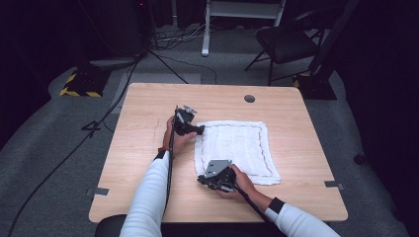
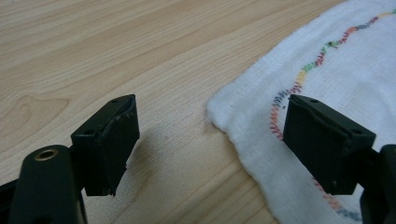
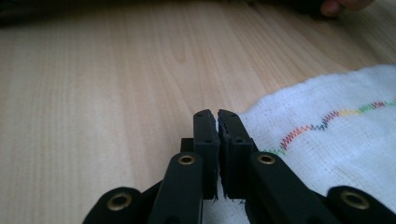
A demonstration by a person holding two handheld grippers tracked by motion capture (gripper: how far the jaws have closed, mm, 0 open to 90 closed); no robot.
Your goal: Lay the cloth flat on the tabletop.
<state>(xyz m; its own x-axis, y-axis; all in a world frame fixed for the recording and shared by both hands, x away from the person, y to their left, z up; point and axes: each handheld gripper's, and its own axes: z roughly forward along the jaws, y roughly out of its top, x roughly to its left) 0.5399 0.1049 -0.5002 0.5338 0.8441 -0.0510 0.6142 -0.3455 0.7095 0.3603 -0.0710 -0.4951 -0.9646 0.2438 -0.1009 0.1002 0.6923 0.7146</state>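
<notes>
A white towel [image 1: 237, 143] with a wavy multicoloured stitched border lies flat on the wooden table [image 1: 143, 148]. My left gripper [image 1: 200, 130] hovers low at the towel's far left corner, held in a hand. In the left gripper view this gripper [image 2: 210, 140] is open, and the towel [image 2: 336, 60] corner lies between its jaws, untouched by them. My right gripper [image 1: 201, 178] sits at the towel's near left corner. In the right gripper view it [image 3: 217, 116] is shut, with the towel [image 3: 336, 140] edge running in under its pads and white cloth showing between the jaw arms.
A round cable hole [image 1: 249, 98] sits in the table's far side. Grey tape marks [image 1: 100, 191] stick to the near edges. Bare wood lies left of the towel. A dark chair [image 1: 286, 42] and cables are on the floor beyond.
</notes>
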